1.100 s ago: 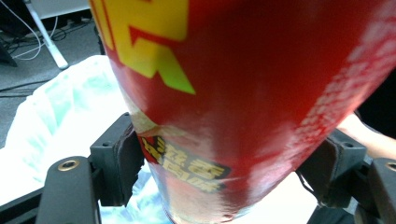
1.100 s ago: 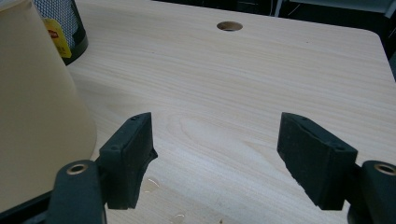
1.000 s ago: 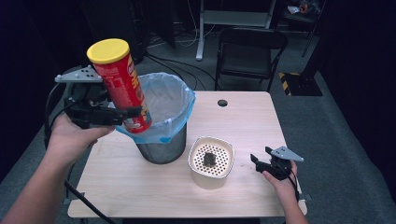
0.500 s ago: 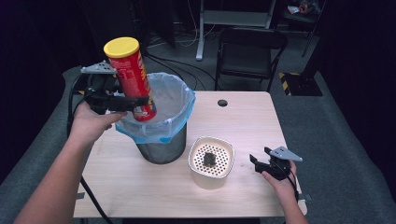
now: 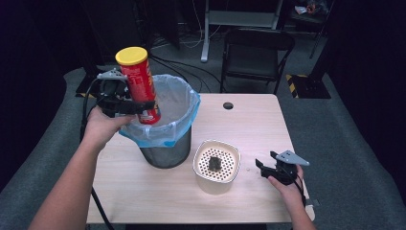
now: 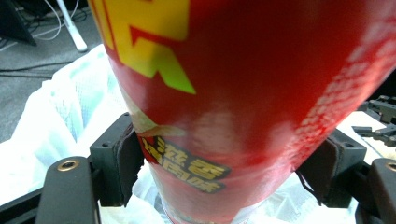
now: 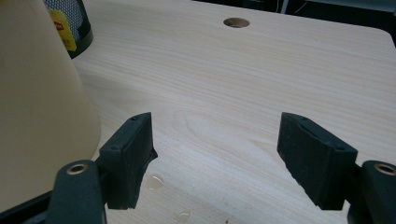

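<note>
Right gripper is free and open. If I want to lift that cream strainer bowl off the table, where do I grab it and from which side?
Take the cream bowl by its near-right rim, coming from the right where the right gripper already waits with jaws open. The wall flares into a wide cone, probably too broad to span, so one jaw inside the rim and one outside looks safest. Stay clear of the dark lump on its perforated insert.

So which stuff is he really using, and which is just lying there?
In use:
left gripper, clamped on the red can
bin, can's foot over its blue liner

Lying about:
cream strainer pot
right gripper, open, holding nothing
chair
</note>
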`<state>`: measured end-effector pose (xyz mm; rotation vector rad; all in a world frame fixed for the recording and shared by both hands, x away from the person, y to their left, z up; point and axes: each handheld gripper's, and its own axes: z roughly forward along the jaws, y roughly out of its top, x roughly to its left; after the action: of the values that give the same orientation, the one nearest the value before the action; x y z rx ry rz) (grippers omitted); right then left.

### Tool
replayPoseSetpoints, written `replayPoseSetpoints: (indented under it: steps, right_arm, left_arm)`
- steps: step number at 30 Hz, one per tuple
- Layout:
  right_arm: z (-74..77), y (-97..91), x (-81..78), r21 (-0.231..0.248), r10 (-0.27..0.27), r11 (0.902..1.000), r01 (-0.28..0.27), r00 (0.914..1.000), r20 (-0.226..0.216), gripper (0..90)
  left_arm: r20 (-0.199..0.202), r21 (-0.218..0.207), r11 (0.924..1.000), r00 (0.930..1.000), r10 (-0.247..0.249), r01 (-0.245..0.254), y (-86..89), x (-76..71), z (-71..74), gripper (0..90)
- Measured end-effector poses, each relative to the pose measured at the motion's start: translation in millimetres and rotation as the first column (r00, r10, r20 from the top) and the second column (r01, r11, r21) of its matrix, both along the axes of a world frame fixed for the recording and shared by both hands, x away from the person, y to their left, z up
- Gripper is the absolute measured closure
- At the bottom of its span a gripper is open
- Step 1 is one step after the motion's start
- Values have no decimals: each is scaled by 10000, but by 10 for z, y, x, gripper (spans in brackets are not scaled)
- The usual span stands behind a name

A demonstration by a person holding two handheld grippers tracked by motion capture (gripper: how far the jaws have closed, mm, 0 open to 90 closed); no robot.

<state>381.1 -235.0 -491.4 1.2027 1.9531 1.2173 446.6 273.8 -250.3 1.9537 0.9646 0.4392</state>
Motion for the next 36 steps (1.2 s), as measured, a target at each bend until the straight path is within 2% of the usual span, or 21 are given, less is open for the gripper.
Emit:
replayPoseSetpoints:
  steps: [4,6,9,11,12,13,16,18,25,27,30,36]
  right_arm:
    - [-3,3,1,-1,28,10000,-28,10000,-29,264]
    - [-2,4,1,-25,38,10000,-38,10000,-23,264]
    - [-2,8,0,-20,33,10000,-33,10000,-31,264]
    - [-2,6,0,-9,53,10000,-53,10000,-21,264]
    - [-1,4,2,-9,66,10000,-66,10000,15,264]
    - [-1,4,2,-9,66,10000,-66,10000,15,264]
    - [1,1,-1,18,61,10000,-61,10000,16,264]
    - [1,2,-1,11,86,10000,-86,10000,23,264]
    - [9,11,-9,18,56,10000,-56,10000,20,264]
    - [9,8,-8,10,53,10000,-53,10000,21,264]
    - [10,6,-9,13,27,10000,-27,10000,41,264]
    - [11,2,-10,33,-9,10000,9,10000,13,264]
  left_arm:
    - [-278,-36,9998,9994,203,-204,9,35,-54,234]
    - [-589,-57,9995,9978,293,-297,5,50,-82,233]
    - [-808,319,9994,9966,182,-157,-3,64,-109,232]
    - [-730,208,9990,9965,405,-390,-17,57,-129,219]
    - [-595,5,9977,9960,671,-672,15,49,-117,181]
    - [-595,5,9977,9960,671,-672,15,49,-117,142]
    - [-494,-247,9942,9934,1038,-1051,77,18,-84,121]
    - [-392,-359,9942,9942,999,-1013,115,-11,-65,128]
    - [-363,-82,9988,9982,469,-472,147,-155,-38,167]
    - [-250,110,9995,9992,307,-304,134,-210,-33,175]
    - [-169,155,9999,9998,38,-35,135,-302,-10,185]
    - [3,-227,9990,9993,-379,379,198,-580,44,232]
